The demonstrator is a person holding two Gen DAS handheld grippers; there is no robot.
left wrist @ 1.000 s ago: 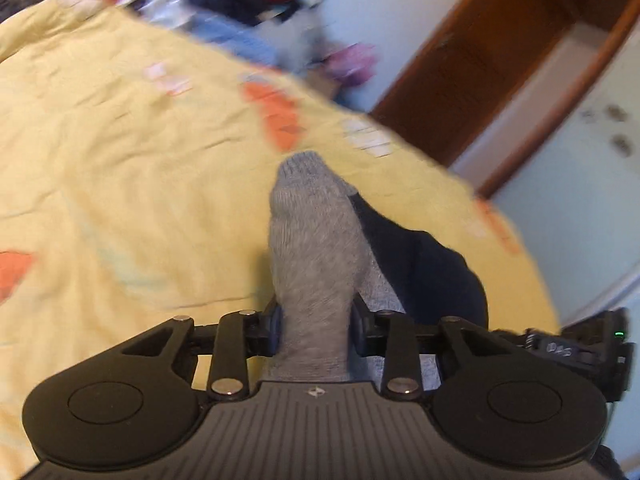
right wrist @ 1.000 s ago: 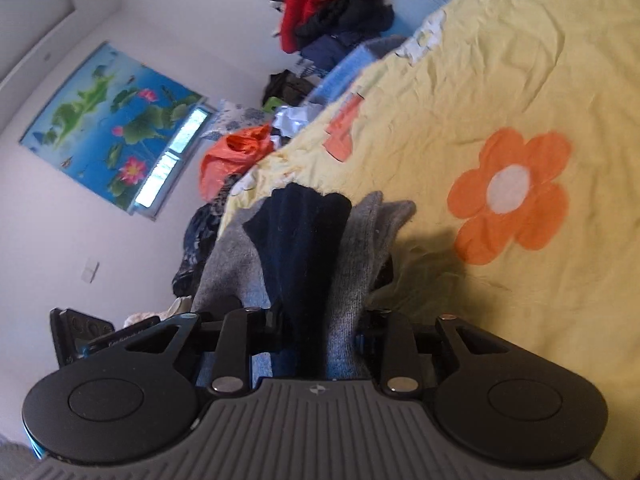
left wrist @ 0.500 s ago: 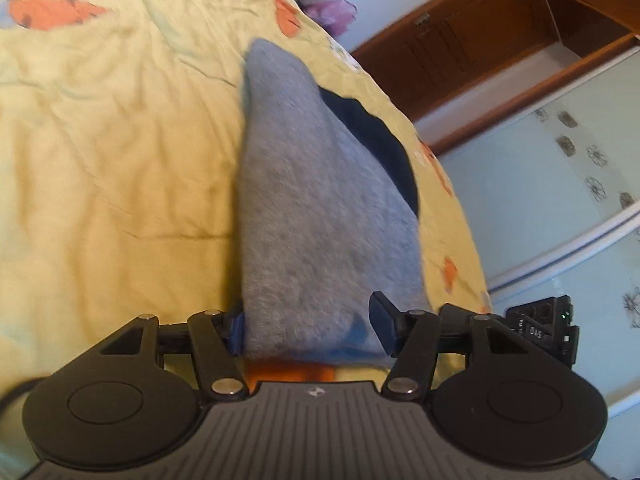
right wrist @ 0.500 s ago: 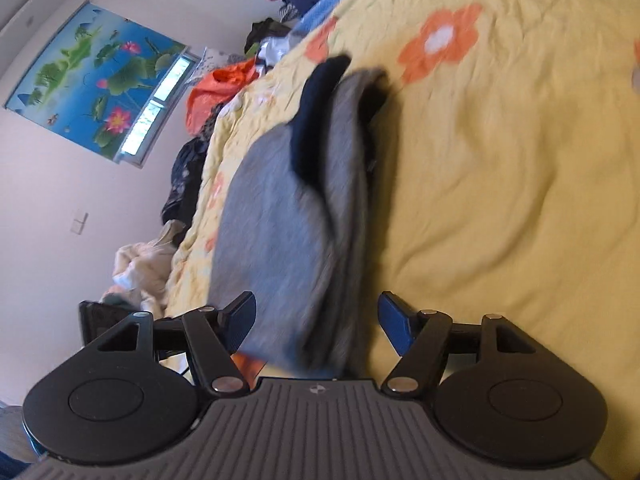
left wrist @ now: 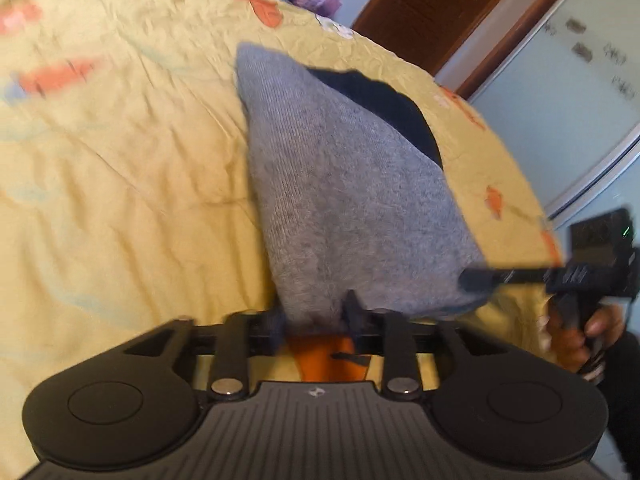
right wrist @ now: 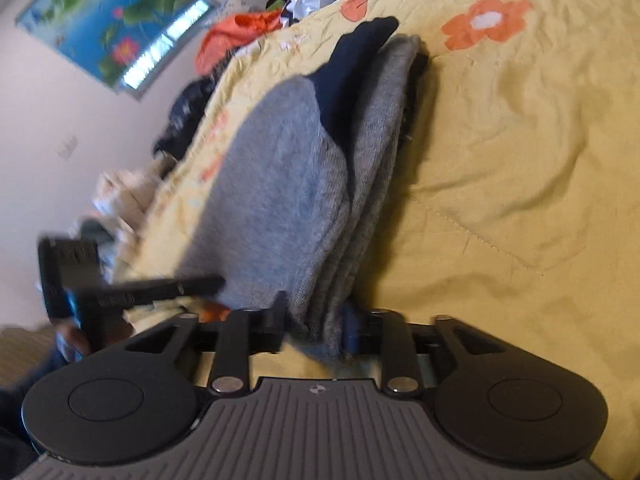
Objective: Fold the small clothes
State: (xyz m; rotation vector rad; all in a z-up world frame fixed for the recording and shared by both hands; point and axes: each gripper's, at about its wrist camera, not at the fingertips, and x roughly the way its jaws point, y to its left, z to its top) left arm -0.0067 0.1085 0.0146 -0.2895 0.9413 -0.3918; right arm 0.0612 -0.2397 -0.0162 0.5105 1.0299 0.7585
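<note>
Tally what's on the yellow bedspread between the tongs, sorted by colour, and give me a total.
Grey garment: 1, folded in layers
Dark navy garment: 1, tucked between the grey layers
Total: 2, unless the two colours are one piece, which the folds hide. Both tongs, left and right, are closing on the near edge.

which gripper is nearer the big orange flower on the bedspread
Right. The flower lies ahead of the right gripper, past the grey garment; the left gripper holds its opposite edge, farther away.
</note>
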